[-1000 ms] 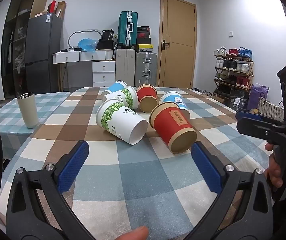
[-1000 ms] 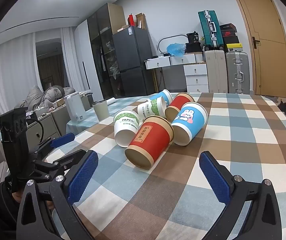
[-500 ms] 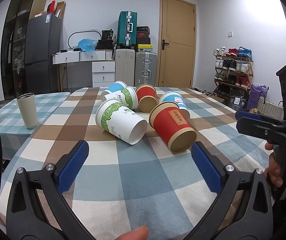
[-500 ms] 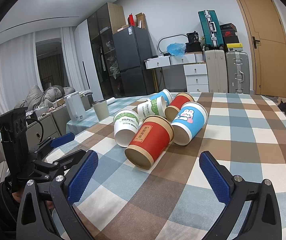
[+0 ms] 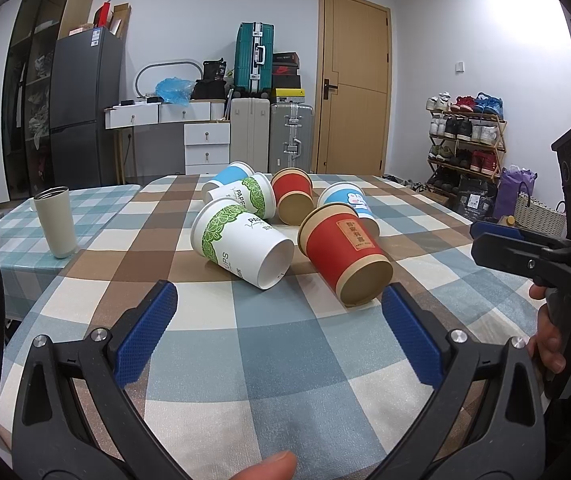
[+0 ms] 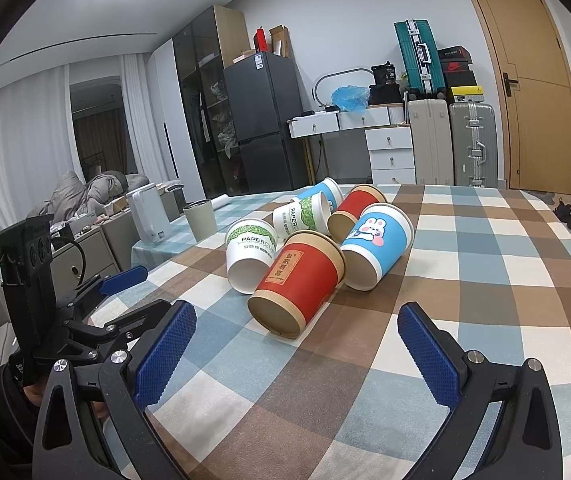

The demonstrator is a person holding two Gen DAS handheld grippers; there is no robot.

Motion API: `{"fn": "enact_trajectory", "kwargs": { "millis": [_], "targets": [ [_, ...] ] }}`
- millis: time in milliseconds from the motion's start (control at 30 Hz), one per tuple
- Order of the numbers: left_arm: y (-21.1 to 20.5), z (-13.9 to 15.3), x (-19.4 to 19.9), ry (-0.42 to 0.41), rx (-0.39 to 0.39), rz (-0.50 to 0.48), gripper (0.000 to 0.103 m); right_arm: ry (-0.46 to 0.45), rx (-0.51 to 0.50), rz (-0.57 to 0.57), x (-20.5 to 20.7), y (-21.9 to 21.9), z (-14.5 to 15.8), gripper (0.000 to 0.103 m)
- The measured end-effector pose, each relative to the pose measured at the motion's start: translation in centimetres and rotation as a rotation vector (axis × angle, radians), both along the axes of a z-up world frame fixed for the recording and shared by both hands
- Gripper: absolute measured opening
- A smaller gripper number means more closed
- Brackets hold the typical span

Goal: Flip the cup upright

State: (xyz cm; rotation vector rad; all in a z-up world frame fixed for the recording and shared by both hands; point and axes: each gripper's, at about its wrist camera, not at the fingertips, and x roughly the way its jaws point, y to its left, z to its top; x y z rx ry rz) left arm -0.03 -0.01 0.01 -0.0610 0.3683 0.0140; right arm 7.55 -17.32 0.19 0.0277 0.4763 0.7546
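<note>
Several paper cups lie on their sides in a cluster on the checked tablecloth (image 5: 285,352). Nearest me are a red cup (image 5: 345,256) (image 6: 297,280) and a white cup with green leaves (image 5: 241,240) (image 6: 249,252). Behind them lie a blue rabbit cup (image 6: 377,244) (image 5: 349,204), a second red cup (image 5: 291,196), a second white and green cup (image 5: 251,196) and a blue cup (image 5: 225,178). My left gripper (image 5: 277,312) is open and empty, short of the cups. My right gripper (image 6: 297,344) is open and empty, just before the red cup.
A beige tumbler (image 5: 55,222) stands upright on the neighbouring teal-checked table at the left. A white kettle (image 6: 147,216) stands there too. A fridge (image 5: 81,108), drawers, suitcases (image 5: 253,58), a door and a shoe rack (image 5: 465,136) line the far walls.
</note>
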Motion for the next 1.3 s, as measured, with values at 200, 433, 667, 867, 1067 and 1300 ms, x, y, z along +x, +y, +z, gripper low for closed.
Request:
{"fn": "enact_trajectory", "kwargs": {
  "millis": [200,433,667,867,1067,1300],
  "targets": [
    [0.00,0.00,0.00,0.000,0.001,0.000,0.102,0.001,0.001,0.000,0.03,-0.01,0.03,0.103],
    [-0.01,0.00,0.00,0.000,0.002,-0.001,0.102,0.001,0.001,0.001,-0.04,0.07,-0.11,0.103],
    [-0.01,0.00,0.00,-0.001,0.001,-0.001,0.102,0.001,0.000,0.001,-0.02,0.05,-0.08,0.103],
    [0.00,0.00,0.00,0.000,0.001,0.000,0.102,0.001,0.000,0.001,-0.01,0.06,-0.08,0.103],
    [-0.01,0.00,0.00,0.000,0.002,0.000,0.102,0.001,0.000,0.002,0.37,-0.03,-0.19,0.103],
    [-0.01,0.01,0.00,0.000,0.001,0.000,0.102,-0.001,-0.001,0.000,0.28,0.02,-0.18,0.103]
  ]
}}
